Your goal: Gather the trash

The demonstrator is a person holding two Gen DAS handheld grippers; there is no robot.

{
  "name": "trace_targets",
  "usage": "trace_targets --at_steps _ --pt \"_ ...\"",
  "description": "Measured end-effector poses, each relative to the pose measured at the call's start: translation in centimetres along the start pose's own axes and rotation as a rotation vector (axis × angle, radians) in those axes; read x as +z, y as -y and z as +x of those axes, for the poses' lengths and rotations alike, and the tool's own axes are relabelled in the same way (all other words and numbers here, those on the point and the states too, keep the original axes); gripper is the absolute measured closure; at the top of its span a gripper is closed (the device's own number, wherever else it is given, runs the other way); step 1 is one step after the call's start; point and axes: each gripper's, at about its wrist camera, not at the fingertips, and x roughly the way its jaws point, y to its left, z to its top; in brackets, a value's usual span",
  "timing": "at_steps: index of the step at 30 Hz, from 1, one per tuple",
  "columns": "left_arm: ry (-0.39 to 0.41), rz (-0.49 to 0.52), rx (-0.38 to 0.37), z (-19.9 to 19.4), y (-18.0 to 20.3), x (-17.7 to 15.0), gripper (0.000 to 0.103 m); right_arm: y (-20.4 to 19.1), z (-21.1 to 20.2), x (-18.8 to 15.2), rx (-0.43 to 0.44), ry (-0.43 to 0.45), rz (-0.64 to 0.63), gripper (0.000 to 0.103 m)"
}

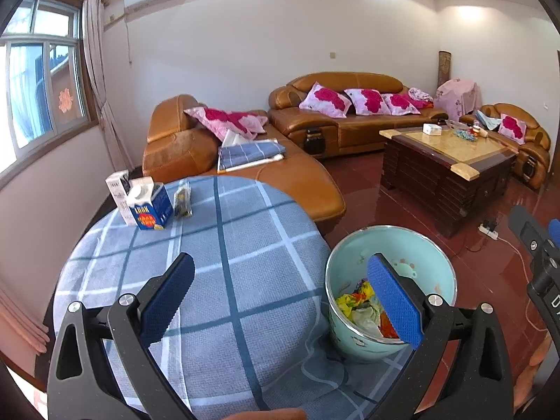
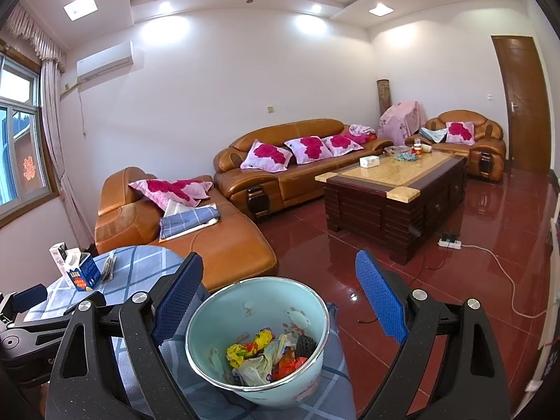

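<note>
Hovering over a round table (image 1: 224,280) with a blue checked cloth: left gripper (image 1: 280,301), fingers spread wide, nothing between the blue pads (image 1: 168,301). Standing at the table's edge, at 3 o'clock from the left gripper's centre: a pale green bin (image 1: 430,266), partly behind the right-side pad. Lying inside the bin: crumpled trash (image 1: 353,301), yellow, white and orange-red wrappers, well below the rim.

Seen from the right wrist: right gripper (image 2: 280,308) also wide open and empty, held above the bin (image 2: 210,318), the rim between the two pads (image 2: 381,301). Lying at the bin's bottom: the trash (image 2: 266,353), with a dark ribbed piece at about 2 o'clock in the pile.

Standing at the far side of the table, at 11 o'clock from the left gripper: a blue carton (image 1: 150,206), top torn open, touching a white box (image 1: 117,192) at its 10 o'clock side. Just beside the carton at 3 o'clock: a small dark wrapper (image 1: 182,199), flat on the cloth. Same three things at 9 o'clock in the right view, carton (image 2: 82,269) foremost.

Beyond the table: brown sofa (image 1: 245,161) with pink pillows, coffee table (image 1: 448,161) at 1 o'clock, red tiled floor (image 2: 455,280) with a white cable.
</note>
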Motion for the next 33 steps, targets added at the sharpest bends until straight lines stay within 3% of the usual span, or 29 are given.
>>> trace_targets --at_steps 5,14,25,33 --pt "0.049 0.011 -0.008 -0.9 0.16 0.4 0.006 0.22 0.2 0.0 -0.007 -0.004 0.008 0.016" --pt "0.008 -0.009 -0.048 -0.3 -0.01 0.33 0.007 0.23 0.29 -0.05 -0.009 -0.005 0.011 0.016" --pt "0.015 0.021 -0.043 -0.43 0.54 0.14 0.007 0.19 0.28 -0.1 -0.012 -0.011 0.008 0.016" --pt "0.005 -0.012 -0.037 -0.37 0.05 0.3 0.006 0.11 0.33 -0.2 -0.013 -0.014 0.01 0.016"
